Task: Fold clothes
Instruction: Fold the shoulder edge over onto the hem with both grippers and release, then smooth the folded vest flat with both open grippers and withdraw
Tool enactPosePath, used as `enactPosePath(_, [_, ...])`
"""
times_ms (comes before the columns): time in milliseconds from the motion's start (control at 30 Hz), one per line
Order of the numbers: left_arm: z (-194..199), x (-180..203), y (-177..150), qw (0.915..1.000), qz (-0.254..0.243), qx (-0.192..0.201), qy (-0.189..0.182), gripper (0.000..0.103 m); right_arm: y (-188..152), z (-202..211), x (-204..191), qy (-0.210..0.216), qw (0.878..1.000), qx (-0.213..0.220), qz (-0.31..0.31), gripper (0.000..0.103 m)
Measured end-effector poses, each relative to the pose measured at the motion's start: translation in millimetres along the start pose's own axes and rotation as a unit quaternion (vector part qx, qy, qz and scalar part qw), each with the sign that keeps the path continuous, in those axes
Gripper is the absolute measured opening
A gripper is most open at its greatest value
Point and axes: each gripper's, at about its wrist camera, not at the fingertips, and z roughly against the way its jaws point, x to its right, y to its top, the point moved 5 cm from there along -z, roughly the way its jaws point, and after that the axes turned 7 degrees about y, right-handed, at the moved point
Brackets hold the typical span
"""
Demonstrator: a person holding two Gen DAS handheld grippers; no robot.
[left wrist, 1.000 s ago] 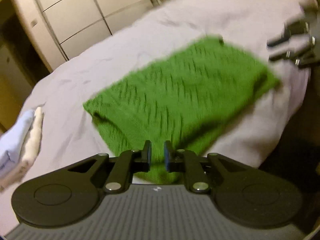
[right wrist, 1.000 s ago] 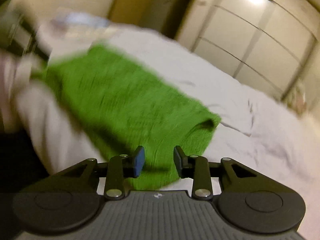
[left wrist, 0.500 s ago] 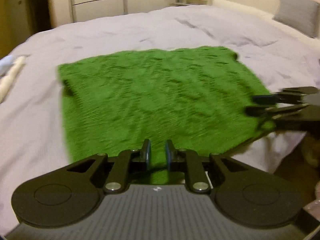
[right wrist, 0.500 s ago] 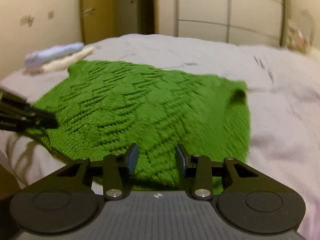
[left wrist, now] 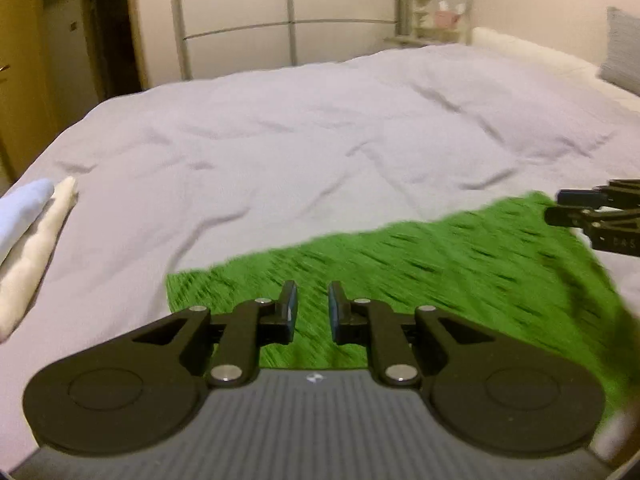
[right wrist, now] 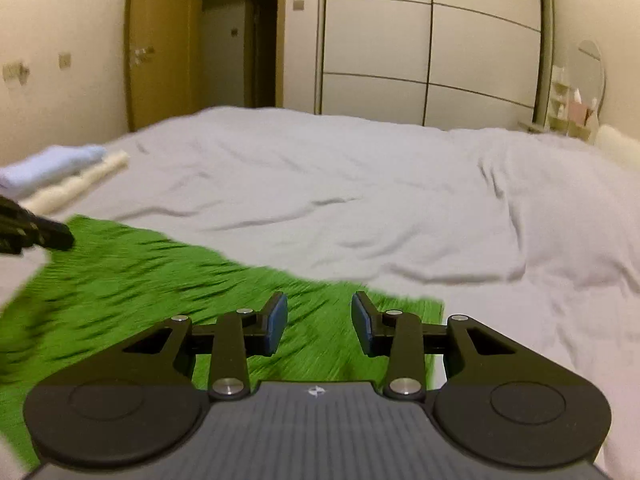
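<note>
A green knitted garment (left wrist: 420, 264) lies flat on the near edge of the bed, blurred by motion; it also shows in the right wrist view (right wrist: 132, 276). My left gripper (left wrist: 312, 306) hovers over its left part with a narrow gap between the jaws and nothing in them. My right gripper (right wrist: 319, 316) hovers over its right part, jaws wider apart and empty. Each gripper shows in the other's view: the right gripper (left wrist: 576, 208) at the right edge, the left gripper (right wrist: 52, 236) at the left edge.
The bed (left wrist: 320, 132) with a pale lilac cover stretches ahead. A folded pale blue garment (left wrist: 22, 208) and a cream one (left wrist: 40, 240) lie stacked at its left edge. Wardrobe doors (right wrist: 432, 44), a doorway and a bedside shelf (left wrist: 436, 12) stand beyond.
Both grippers have pulled back and tilted up, so the green garment now fills only the lower part of each view. The jaws stay apart and empty.
</note>
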Motion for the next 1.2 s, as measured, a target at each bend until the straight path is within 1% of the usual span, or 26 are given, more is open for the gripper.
enactPosePath(33, [-11, -4, 0, 0.9999, 0.001, -0.006, 0.011, 0.015, 0, -13, 5, -0.004, 1.0, -0.011, 0.004, 0.038])
enactPosePath(100, [-35, -19, -12, 0.9987, 0.009, -0.037, 0.034, 0.016, -4, -36, 18, -0.012, 0.999, -0.035, 0.005, 0.038])
enactPosePath(133, [-43, -28, -22, 0.9982, 0.02, -0.047, 0.031, 0.016, -10, -46, 26, -0.015, 0.999, -0.052, 0.0, 0.04])
enactPosePath(167, [-47, -35, -29, 0.9977, 0.037, -0.052, 0.021, 0.016, -18, -55, 34, -0.012, 0.998, -0.068, -0.011, 0.043])
enactPosePath(200, [-50, -41, -36, 0.9968, 0.056, -0.056, 0.009, 0.016, -25, -59, 41, -0.005, 0.997, -0.072, -0.025, 0.043])
enactPosePath(233, [-48, -45, -39, 0.9964, 0.065, -0.054, 0.003, 0.015, -28, -59, 46, 0.003, 0.997, -0.068, -0.037, 0.043])
enactPosePath(267, [-44, -47, -36, 0.996, 0.072, -0.054, 0.001, 0.012, -30, -58, 50, 0.008, 0.997, -0.064, -0.049, 0.043])
enactPosePath(300, [-40, -49, -33, 0.9955, 0.078, -0.054, 0.0, 0.01, -28, -55, 53, 0.005, 0.996, -0.064, -0.059, 0.043])
enactPosePath(333, [-36, -50, -30, 0.995, 0.085, -0.054, -0.002, 0.01, -23, -51, 54, 0.001, 0.996, -0.061, -0.071, 0.042])
enactPosePath(400, [-30, -47, -16, 0.9944, 0.094, -0.042, -0.022, 0.012, -10, -43, 51, -0.005, 0.995, -0.047, -0.084, 0.043])
enactPosePath(467, [-30, -30, -1, 0.9964, 0.071, -0.032, -0.033, 0.012, 6, -39, 42, 0.002, 0.996, -0.033, -0.08, 0.044])
enactPosePath(567, [-44, 5, 18, 0.9986, 0.028, -0.021, -0.04, 0.012, 22, -48, 16, 0.033, 0.997, -0.029, -0.057, 0.043])
enactPosePath(600, [-51, 13, 18, 0.9985, 0.023, -0.025, -0.043, 0.014, 22, -56, 9, 0.034, 0.997, -0.038, -0.051, 0.043])
enactPosePath(667, [-73, 22, 9, 0.9984, 0.005, -0.05, -0.025, 0.019, 11, -77, 4, 0.026, 0.996, -0.072, -0.053, 0.044])
enactPosePath(733, [-84, 20, 0, 0.9973, 0.019, -0.065, -0.028, 0.019, -5, -91, 7, 0.024, 0.993, -0.096, -0.06, 0.043])
enactPosePath(767, [-82, 17, -1, 0.997, 0.027, -0.067, -0.028, 0.018, -10, -96, 8, 0.023, 0.992, -0.105, -0.065, 0.042])
enactPosePath(833, [-63, 9, 2, 0.9977, 0.033, -0.058, -0.016, 0.017, -6, -86, 12, 0.024, 0.992, -0.1, -0.079, 0.039])
enactPosePath(900, [-41, -2, 1, 0.9982, 0.039, -0.046, -0.002, 0.016, 1, -63, 11, 0.016, 0.993, -0.077, -0.084, 0.04])
enactPosePath(967, [-14, -16, -5, 0.9981, 0.051, -0.034, 0.011, 0.016, 1, -33, 7, 0.017, 0.994, -0.055, -0.095, 0.042])
enactPosePath(1033, [8, -24, -17, 0.9977, 0.057, -0.035, 0.014, 0.016, -4, -8, 3, 0.022, 0.993, -0.041, -0.108, 0.042])
enactPosePath(1100, [27, -18, -33, 0.9978, 0.051, -0.042, 0.009, 0.016, -17, 14, -5, 0.029, 0.991, -0.038, -0.124, 0.042])
enactPosePath(1200, [56, 2, -57, 0.9981, 0.039, -0.046, -0.007, 0.016, -43, 42, -23, 0.034, 0.988, -0.049, -0.143, 0.042])
